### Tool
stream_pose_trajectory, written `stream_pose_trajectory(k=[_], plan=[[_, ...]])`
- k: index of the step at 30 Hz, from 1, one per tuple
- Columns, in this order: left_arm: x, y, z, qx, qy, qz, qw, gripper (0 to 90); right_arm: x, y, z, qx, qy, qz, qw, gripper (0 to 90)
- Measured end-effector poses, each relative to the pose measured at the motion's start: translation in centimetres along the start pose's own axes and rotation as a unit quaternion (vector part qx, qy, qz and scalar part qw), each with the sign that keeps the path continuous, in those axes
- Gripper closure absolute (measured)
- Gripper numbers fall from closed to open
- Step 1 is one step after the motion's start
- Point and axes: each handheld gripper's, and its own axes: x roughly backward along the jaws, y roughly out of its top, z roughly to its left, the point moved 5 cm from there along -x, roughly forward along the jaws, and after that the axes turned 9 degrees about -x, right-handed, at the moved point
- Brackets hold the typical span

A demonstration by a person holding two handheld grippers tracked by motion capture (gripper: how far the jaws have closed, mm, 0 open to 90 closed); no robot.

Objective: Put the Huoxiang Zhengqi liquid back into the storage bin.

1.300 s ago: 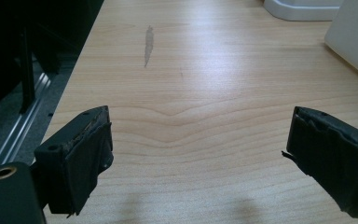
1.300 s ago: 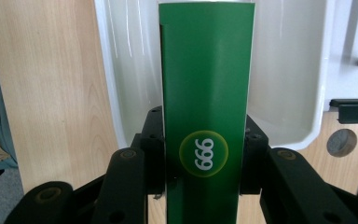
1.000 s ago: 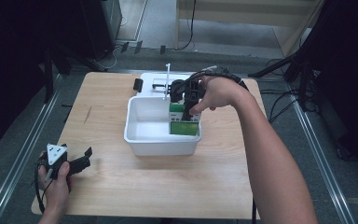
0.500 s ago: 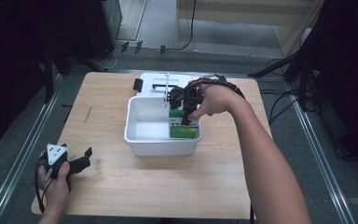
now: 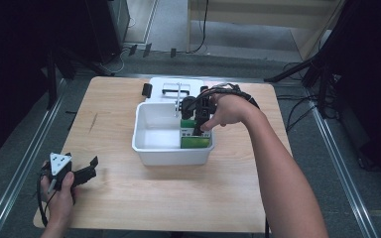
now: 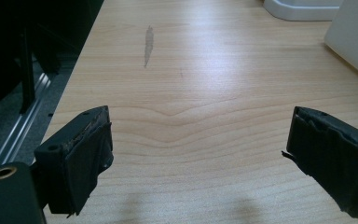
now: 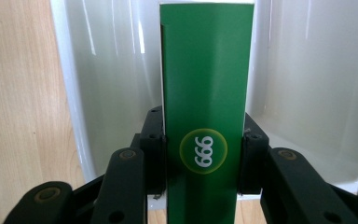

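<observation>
Right gripper (image 7: 204,154) clamps tall green cardboard box (image 7: 207,93) inside white plastic tub (image 5: 149,148), beside another green box (image 5: 195,143). Left gripper (image 6: 200,154) wide open, empty, over wooden table (image 6: 205,70).

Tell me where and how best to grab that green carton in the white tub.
Take the green carton across its two narrow sides, low on the body beside the round 999 logo, as the right gripper is shut on it. Come from above: the white tub walls block the sides. The flat parallel faces suit the pads.
</observation>
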Motion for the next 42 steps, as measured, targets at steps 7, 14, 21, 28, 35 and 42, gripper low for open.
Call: stream_pose_trajectory(k=[7,14,21,28,35,42], plan=[[0.0,0.0,0.0,0.0,0.0,0.0,1.0,7.1,-0.5,0.1,0.1,0.003,-0.001,0.004,1.0,63.3],[0.0,0.0,0.0,-0.001,0.0,0.0,1.0,7.0,-1.4,0.1,0.1,0.007,0.003,0.006,0.9999,63.1],[0.0,0.0,0.0,0.0,0.0,0.0,1.0,7.1,-1.7,0.0,0.0,0.005,0.003,0.012,0.9999,62.7],[0.0,0.0,0.0,-0.001,0.0,0.0,1.0,7.0,-1.7,-0.2,0.1,0.003,0.004,0.009,0.9999,60.3],[0.0,0.0,0.0,-0.001,0.0,0.001,1.0,7.1,-0.7,-0.3,-0.2,-0.021,-0.016,-0.015,0.9996,38.3],[0.0,0.0,0.0,-0.001,0.0,0.0,1.0,7.0,1.2,-1.1,-0.7,-0.073,-0.05,-0.076,0.9932,16.0]])
